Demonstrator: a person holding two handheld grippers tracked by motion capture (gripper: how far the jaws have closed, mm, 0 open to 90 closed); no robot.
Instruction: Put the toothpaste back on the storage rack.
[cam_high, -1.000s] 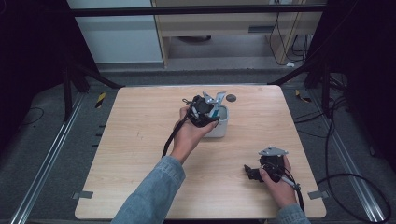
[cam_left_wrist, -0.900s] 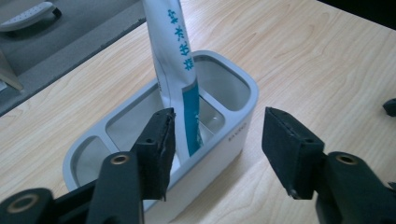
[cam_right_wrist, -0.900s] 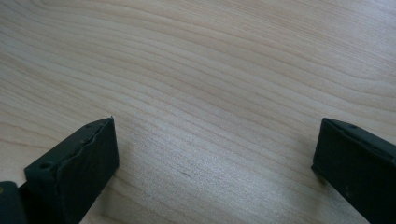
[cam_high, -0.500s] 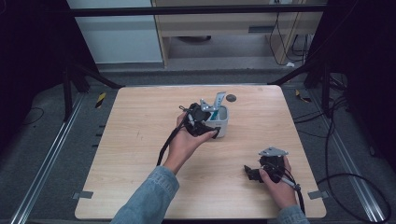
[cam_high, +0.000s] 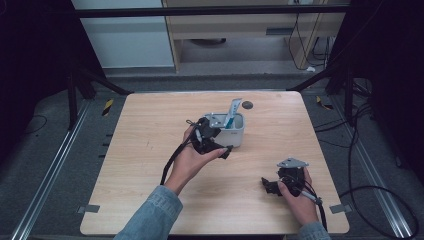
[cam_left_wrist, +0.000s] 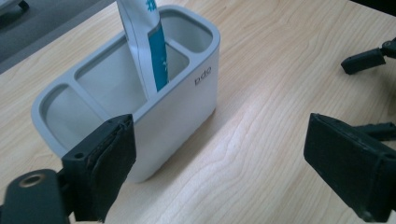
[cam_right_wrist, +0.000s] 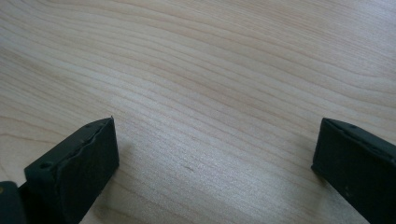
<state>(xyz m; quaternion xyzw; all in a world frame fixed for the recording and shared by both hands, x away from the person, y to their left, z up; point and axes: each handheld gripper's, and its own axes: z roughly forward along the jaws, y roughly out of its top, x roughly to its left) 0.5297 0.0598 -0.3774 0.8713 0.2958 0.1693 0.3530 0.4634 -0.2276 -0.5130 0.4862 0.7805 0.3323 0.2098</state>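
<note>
A lab recording bay: wooden table (cam_high: 150, 150) framed by black struts (cam_high: 210, 10), floor rails (cam_high: 45, 185), loose cables (cam_high: 360, 145).

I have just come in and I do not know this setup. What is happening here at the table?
A person works at a wooden table with a gripper in each hand. The left gripper is open beside a white three-compartment holder, touching nothing. A blue and white tube leans in the middle compartment. The right gripper, also open, rests low over bare wood near the front edge.
</note>
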